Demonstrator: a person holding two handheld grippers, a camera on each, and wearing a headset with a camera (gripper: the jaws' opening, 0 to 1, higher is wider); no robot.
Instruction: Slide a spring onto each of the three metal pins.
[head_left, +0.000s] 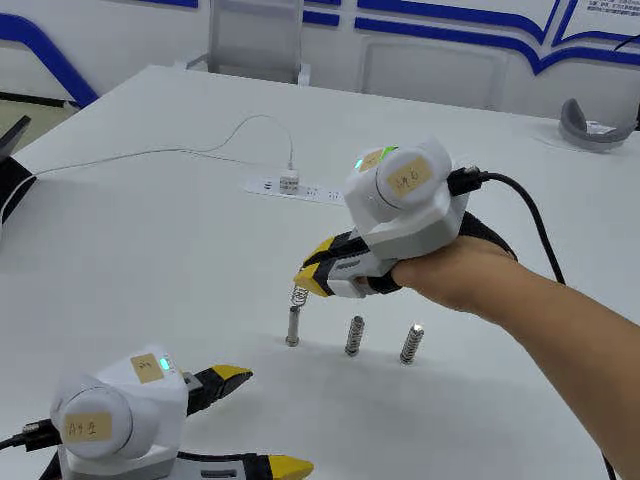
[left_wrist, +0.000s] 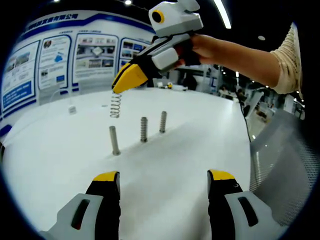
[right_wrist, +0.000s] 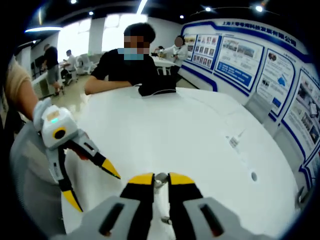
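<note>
Three metal pins stand upright in a row on the white table (head_left: 150, 230). The left pin (head_left: 292, 326) (left_wrist: 114, 140) is bare. The middle pin (head_left: 354, 335) (left_wrist: 143, 129) and the right pin (head_left: 411, 343) (left_wrist: 163, 121) each carry a spring. My right gripper (head_left: 308, 283) (left_wrist: 125, 82) (right_wrist: 161, 179) is shut on a third spring (head_left: 298, 296) (left_wrist: 115, 105) (right_wrist: 160, 179). That spring hangs just above the bare pin's top with a small gap. My left gripper (head_left: 262, 420) (left_wrist: 163, 177) (right_wrist: 90, 172) rests open near the front left, with nothing in it.
A white power strip (head_left: 290, 187) with a thin cable lies behind the pins. A grey chair (head_left: 255, 40) stands at the far edge, and a grey curved object (head_left: 590, 125) sits at the back right. A person (right_wrist: 132, 70) sits at the table's far side.
</note>
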